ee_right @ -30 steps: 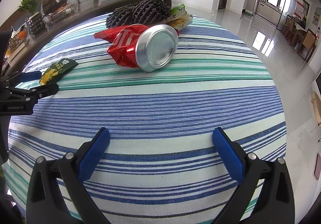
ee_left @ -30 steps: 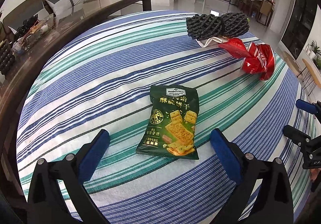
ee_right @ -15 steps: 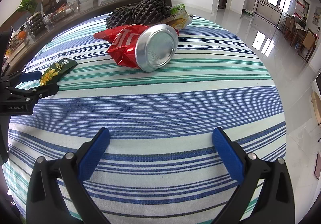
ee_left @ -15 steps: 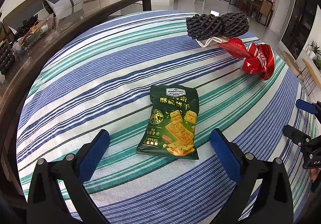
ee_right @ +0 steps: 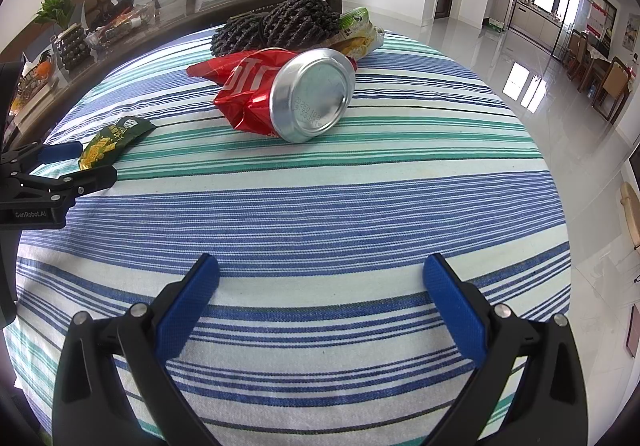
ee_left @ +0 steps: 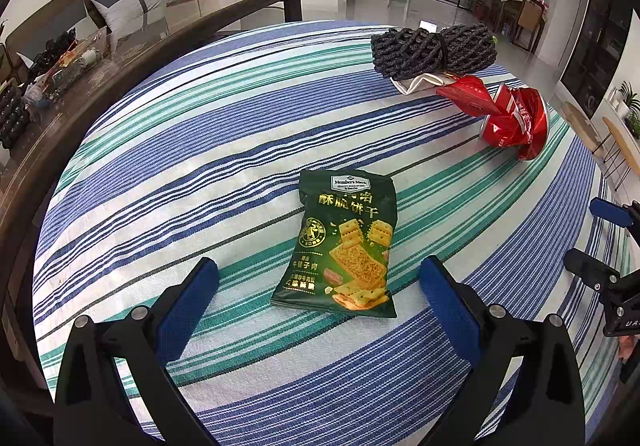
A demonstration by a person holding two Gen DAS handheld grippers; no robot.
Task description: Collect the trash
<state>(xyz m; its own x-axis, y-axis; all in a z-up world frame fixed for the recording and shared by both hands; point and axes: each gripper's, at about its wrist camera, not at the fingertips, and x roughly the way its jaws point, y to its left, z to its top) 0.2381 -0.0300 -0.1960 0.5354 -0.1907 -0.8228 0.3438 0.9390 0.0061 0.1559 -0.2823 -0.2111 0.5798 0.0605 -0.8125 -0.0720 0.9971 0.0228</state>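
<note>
Left wrist view
- Left gripper (ee_left: 318,282): one, lower frame; two blue-padded fingers (ee_left: 188,306) spread wide apart, nothing between the pads.
- Surface (ee_left: 180,150): one, covered by a blue, green and white striped cloth, filling most of the frame.
- Green cracker packet (ee_left: 344,242): one, lying flat at centre, its lower edge between the two finger tips, not touched by either.
- Black foam-net bundle (ee_left: 434,50): one, upper right, tied round the middle.
- Red wrapper (ee_left: 468,98): one, just below the bundle, with a pale wrapper edge (ee_left: 412,82) showing under the bundle.
- Crushed red can (ee_left: 516,122): one, right of centre, touching the red wrapper.
- Right gripper (ee_left: 600,242): seen from the side at the right edge, fingers parted.

Right wrist view
- Right gripper (ee_right: 320,286): one, lower frame; two blue-padded fingers wide apart over bare striped cloth, holding nothing.
- Crushed red can (ee_right: 312,100): one, upper centre, its silver base facing the camera.
- Red wrapper (ee_right: 224,68): one, left of the can and touching it.
- Black foam-net bundle (ee_right: 276,26): one, behind the can.
- Yellow-green packet (ee_right: 360,34): one, right of the bundle.
- Green cracker packet (ee_right: 112,140): one, at left, beside the left gripper (ee_right: 76,162).
</note>
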